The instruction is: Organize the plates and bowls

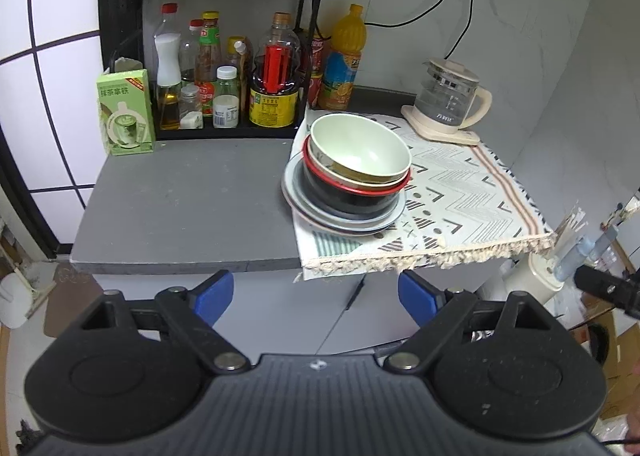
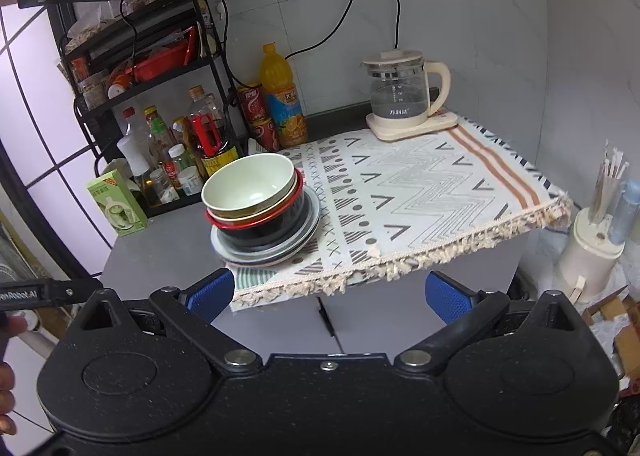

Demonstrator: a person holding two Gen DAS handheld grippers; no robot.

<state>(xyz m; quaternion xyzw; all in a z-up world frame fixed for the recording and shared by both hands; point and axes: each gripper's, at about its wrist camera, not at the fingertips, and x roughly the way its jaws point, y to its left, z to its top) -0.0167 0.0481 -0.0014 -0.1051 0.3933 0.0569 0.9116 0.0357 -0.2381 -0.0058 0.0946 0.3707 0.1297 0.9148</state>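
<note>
A pale green bowl [image 1: 360,150] [image 2: 250,186] tops a stack of nested bowls: a cream one, then a red-rimmed black bowl [image 1: 352,196] [image 2: 264,228]. The stack rests on grey plates [image 1: 304,200] [image 2: 308,232] at the left end of a patterned cloth [image 1: 460,192] [image 2: 420,188]. My left gripper [image 1: 316,296] is open, held back from the counter's front edge, below the stack. My right gripper [image 2: 330,292] is open too, in front of the cloth's fringe, with nothing between its blue pads [image 2: 446,296].
A black rack [image 1: 224,56] [image 2: 152,96] of bottles stands at the back left, a green carton [image 1: 126,112] [image 2: 118,206] beside it. A glass kettle [image 1: 448,100] [image 2: 404,92] sits at the cloth's far corner. Bare grey counter [image 1: 188,208] lies left of the stack. A utensil holder [image 2: 596,244] stands at the right.
</note>
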